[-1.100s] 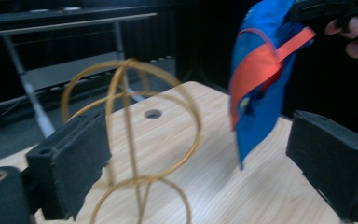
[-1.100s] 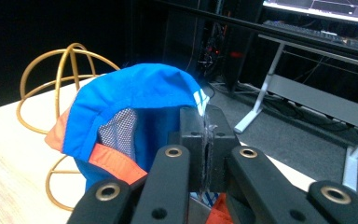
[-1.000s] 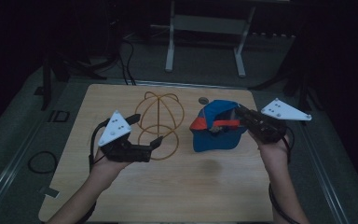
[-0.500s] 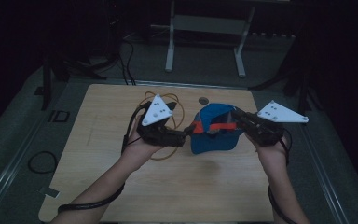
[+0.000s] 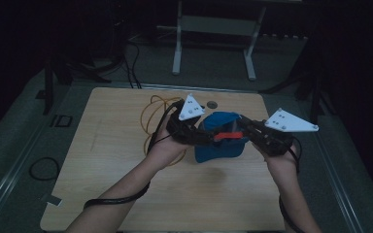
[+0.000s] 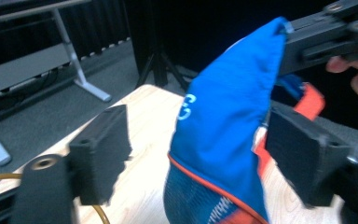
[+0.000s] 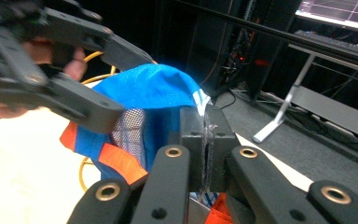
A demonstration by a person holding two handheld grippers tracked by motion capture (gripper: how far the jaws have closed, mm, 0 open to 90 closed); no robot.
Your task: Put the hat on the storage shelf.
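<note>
A blue fabric bag [image 5: 221, 148] with orange trim hangs just above the wooden table [image 5: 102, 165]. My right gripper [image 5: 242, 124] is shut on the bag's upper edge [image 7: 200, 100], the cloth pinched between its pads [image 7: 191, 135]. From the left, my left gripper [image 5: 208, 138] reaches the bag [image 6: 228, 116]. Its jaws have just been closing and stand open on either side of the hanging cloth. The left pad [image 6: 105, 149] is clear of the fabric, while the right pad [image 6: 303, 158] is close beside it. In the right gripper view the left gripper [image 7: 126, 88] straddles the bag [image 7: 154, 88].
A loop of yellow cable [image 5: 151, 114] lies on the table behind the left hand. A small round hole [image 5: 212, 104] sits near the table's far edge. A white metal stand [image 5: 213, 29] is on the floor beyond. Dark cables trail on the floor at left [image 5: 43, 167].
My left hand has moved right from beside the yellow cable to the bag, and its jaws now bracket the cloth. The right gripper and bag have stayed put.
</note>
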